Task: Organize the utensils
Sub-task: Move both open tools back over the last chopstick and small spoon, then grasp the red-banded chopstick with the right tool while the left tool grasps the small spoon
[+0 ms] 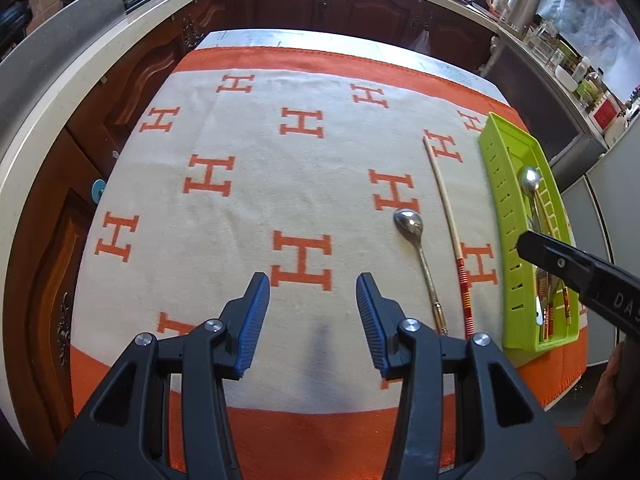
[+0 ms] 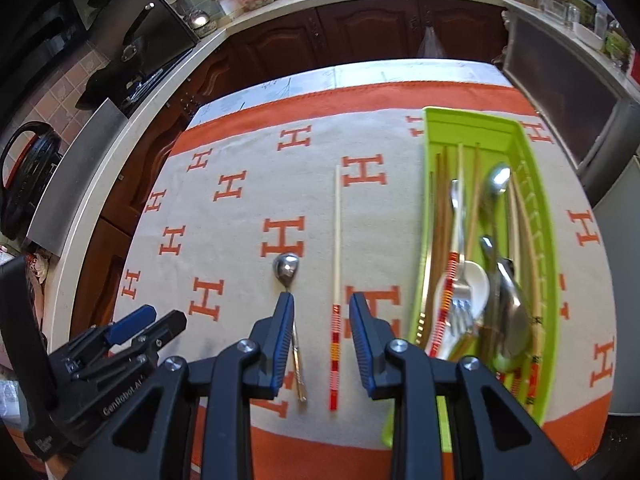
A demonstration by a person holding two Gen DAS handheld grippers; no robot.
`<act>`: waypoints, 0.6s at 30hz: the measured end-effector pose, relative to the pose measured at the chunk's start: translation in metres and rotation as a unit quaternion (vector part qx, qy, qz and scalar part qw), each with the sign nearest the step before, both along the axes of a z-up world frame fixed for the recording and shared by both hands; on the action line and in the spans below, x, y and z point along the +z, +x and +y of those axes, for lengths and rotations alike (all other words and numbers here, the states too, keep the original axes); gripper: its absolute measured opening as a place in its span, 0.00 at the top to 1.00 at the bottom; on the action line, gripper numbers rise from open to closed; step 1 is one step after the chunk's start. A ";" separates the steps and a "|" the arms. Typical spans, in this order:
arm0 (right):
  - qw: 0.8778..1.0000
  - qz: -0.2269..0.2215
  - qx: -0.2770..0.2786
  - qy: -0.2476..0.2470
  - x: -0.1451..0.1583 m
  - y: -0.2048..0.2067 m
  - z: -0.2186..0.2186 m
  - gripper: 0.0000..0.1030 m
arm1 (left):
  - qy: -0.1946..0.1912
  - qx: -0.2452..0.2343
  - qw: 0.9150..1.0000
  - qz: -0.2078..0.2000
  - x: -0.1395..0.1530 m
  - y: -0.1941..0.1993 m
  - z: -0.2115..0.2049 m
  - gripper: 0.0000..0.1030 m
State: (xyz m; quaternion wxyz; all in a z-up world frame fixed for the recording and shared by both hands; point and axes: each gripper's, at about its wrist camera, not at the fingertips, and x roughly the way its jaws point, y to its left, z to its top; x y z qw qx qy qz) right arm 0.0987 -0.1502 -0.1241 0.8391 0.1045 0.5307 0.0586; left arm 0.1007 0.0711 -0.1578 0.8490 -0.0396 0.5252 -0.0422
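**Two utensils left on the cloth, both grippers empty**

Left gripper (image 1: 312, 280): ribbed blue pads, jaws apart, nothing between. Right gripper (image 2: 322, 300): jaws apart, empty, above the pale wooden chopstick with red-striped end (image 2: 337, 240); chopstick's long axis runs away from the tool, striped end nearest. Polished steel spoon (image 2: 286, 266) just left of it, parallel, bowl far. Perforated lime-green plastic tray (image 2: 546, 240) right of the tool, filled with cutlery. Beige woven cloth with orange "H" letters (image 2: 240, 240). Left gripper body reads "GenRobot.AI".
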 end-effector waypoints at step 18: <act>0.992 0.097 0.025 -0.082 -0.065 0.054 0.026 0.73 | -0.010 -0.006 1.000 0.029 -0.023 0.016 0.000 0.59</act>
